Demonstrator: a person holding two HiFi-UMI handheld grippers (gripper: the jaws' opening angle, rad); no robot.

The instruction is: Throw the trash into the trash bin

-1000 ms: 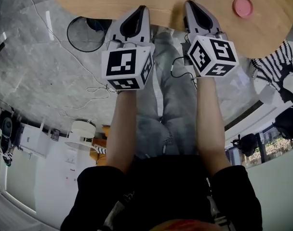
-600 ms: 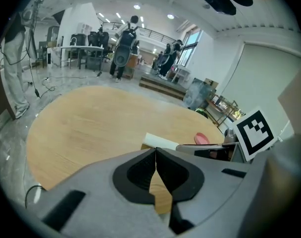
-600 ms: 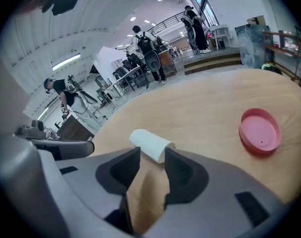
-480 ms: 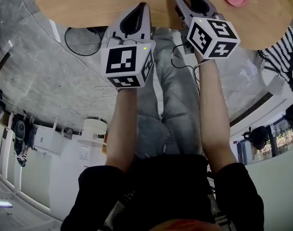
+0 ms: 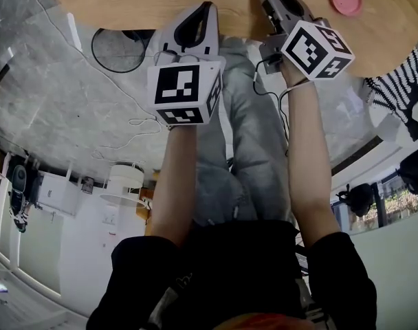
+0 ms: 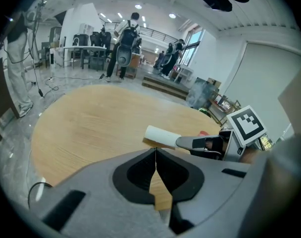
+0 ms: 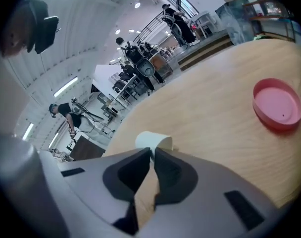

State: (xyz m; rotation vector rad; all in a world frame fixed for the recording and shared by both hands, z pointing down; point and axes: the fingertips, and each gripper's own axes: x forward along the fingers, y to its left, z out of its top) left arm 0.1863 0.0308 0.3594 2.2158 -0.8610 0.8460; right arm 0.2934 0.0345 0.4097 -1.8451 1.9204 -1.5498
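The white paper roll (image 7: 148, 139) lying on the bench (image 7: 215, 118) was pinched at its rim by the right hand-held gripper (image 7: 151, 155), jaws just closed for lifting; left hand-held gripper (image 6: 156, 150) was shut, empty, alongside.

A light wooden table (image 6: 91, 128) with a rounded edge fills the middle of the left gripper view. A white paper roll (image 6: 161, 136) lies on its side at centre frame. A shallow pink dish (image 7: 276, 104) sits on the table at the right of the right gripper view.
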